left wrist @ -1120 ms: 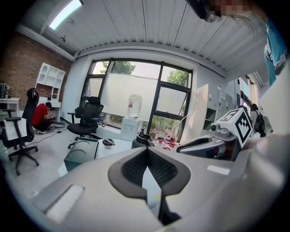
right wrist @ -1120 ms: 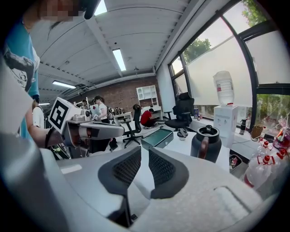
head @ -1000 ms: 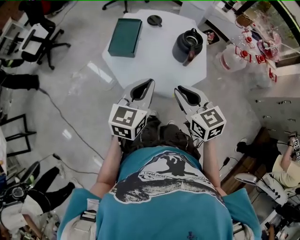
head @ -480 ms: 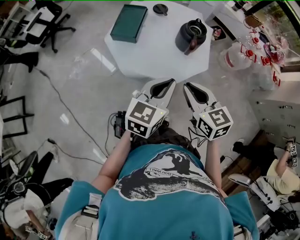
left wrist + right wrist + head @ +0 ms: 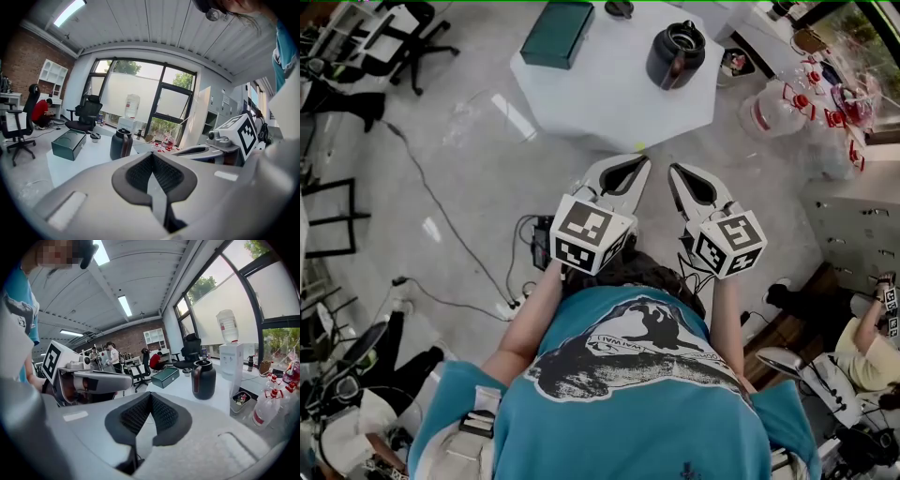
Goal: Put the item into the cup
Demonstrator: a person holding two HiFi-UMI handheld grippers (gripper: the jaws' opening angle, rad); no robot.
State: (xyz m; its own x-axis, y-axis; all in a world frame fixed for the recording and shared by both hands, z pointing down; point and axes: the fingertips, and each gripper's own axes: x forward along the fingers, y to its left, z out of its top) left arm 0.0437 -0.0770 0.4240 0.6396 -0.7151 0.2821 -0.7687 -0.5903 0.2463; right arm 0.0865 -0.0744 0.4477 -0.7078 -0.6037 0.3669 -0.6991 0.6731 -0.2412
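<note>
A dark jug-like cup [image 5: 675,54] with its top open stands on the white table [image 5: 609,94], far ahead of both grippers. A small black round item [image 5: 619,9] lies at the table's far edge beside a green box [image 5: 558,21]. My left gripper [image 5: 639,161] and right gripper [image 5: 675,170] are side by side over the floor, just short of the table's near edge. Both are shut with nothing between the jaws. The left gripper view shows the cup [image 5: 121,144], the box [image 5: 69,144] and the black item [image 5: 95,137] beyond the gripper [image 5: 152,157]. The right gripper [image 5: 150,397] view shows the cup [image 5: 204,379].
Large water bottles [image 5: 787,103] lie on the floor right of the table. Office chairs [image 5: 394,37] stand at the far left. Cables [image 5: 441,225] run across the floor on the left. A seated person [image 5: 872,337] is at the lower right. A water dispenser [image 5: 229,348] stands beyond the table.
The table has slid up and away in the head view. Both grippers, once over the table's near edge, are now over the floor. The left gripper has moved right, closer to the right one.
</note>
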